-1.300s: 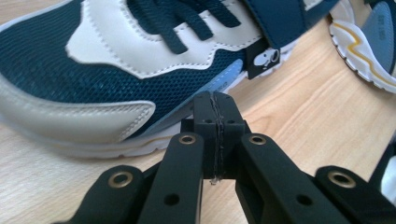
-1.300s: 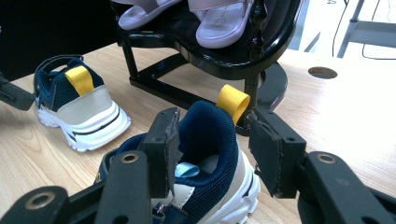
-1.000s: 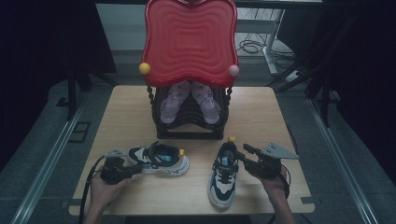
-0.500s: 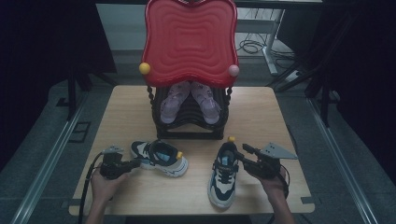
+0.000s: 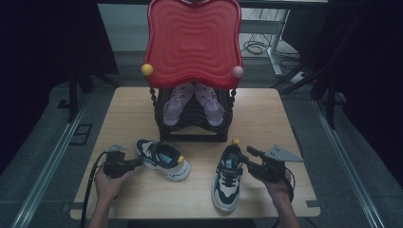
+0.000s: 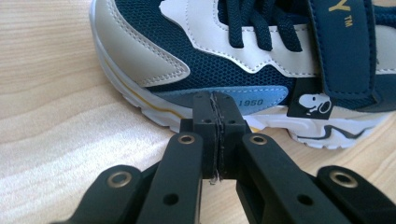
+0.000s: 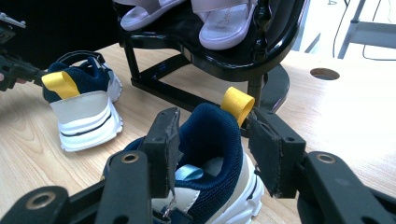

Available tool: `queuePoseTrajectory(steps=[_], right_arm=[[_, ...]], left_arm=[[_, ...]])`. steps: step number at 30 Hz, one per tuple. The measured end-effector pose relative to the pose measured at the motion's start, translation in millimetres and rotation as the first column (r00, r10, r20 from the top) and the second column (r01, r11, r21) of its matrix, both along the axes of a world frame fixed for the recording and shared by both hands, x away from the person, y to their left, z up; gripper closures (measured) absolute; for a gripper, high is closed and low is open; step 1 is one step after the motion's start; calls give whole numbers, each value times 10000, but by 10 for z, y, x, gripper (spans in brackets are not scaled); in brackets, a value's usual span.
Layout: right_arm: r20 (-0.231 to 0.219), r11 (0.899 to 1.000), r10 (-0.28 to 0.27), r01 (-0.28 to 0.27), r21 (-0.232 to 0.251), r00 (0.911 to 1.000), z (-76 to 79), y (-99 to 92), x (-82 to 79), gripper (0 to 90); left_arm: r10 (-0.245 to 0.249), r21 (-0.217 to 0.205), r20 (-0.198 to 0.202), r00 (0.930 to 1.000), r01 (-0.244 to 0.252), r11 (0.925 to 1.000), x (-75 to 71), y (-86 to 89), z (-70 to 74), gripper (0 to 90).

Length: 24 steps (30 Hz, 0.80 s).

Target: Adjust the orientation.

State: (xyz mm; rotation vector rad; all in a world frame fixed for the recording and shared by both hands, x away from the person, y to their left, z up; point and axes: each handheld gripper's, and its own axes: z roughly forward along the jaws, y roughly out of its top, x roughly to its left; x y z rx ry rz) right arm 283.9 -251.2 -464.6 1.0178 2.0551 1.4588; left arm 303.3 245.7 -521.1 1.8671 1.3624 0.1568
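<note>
- My left gripper (image 5: 135,164) sits at 8 o'clock on the table (image 5: 266,114). Jaws fully closed, pads pressed flat together, nothing between them.
- In the left gripper view, the closed tips (image 6: 215,122) stand just in front of the left shoe's (image 6: 243,60) side, at the midsole near the blue panel. Contact with the sole cannot be confirmed.
- In the high view, the left shoe (image 5: 164,158) lies at 7 o'clock on the table, lengthwise from 10 to 4 o'clock, with its yellow heel loop at the 4 o'clock end.
- My right gripper (image 5: 250,158) sits at 5 o'clock on the table. Jaws partly open and straddling the heel collar of the right shoe (image 5: 228,178).
- In the right gripper view, one pad touches the navy heel collar (image 7: 210,135); the other pad stands beside the yellow pull loop (image 7: 237,103). Whether that pad presses the heel cannot be determined, so a grip is unconfirmed.
- The right shoe rests on its sole, heel toward 12 o'clock, toe toward 6 o'clock.
- The black rack (image 5: 192,118) stands at 12 o'clock from both shoes and carries pink sandals (image 5: 209,102) under a red panel (image 5: 192,42).
</note>
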Motion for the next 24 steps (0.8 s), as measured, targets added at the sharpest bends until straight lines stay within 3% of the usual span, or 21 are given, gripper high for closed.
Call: queuePoseTrajectory(steps=[8, 16, 19, 24], right_arm=[[-2, 10000, 66, -66, 5, 10000, 4, 13, -5, 533], [-16, 9996, 277, -277, 39, 9996, 40, 79, -16, 551], [32, 9986, 526, -527, 110, 9986, 70, 114, -22, 600], [-60, 9947, 1026, -1026, 112, 9947, 145, 215, -31, 764]], left_arm=[[208, -193, 204, 9996, -204, 9996, -61, 52, 60, 840], [326, -407, 833, 9960, -293, 9987, -207, 57, 225, 599], [297, -488, 951, 9950, -251, 9985, -249, 56, 290, 545], [-4, -484, 990, 9951, 52, 9988, -291, 53, 379, 500]])
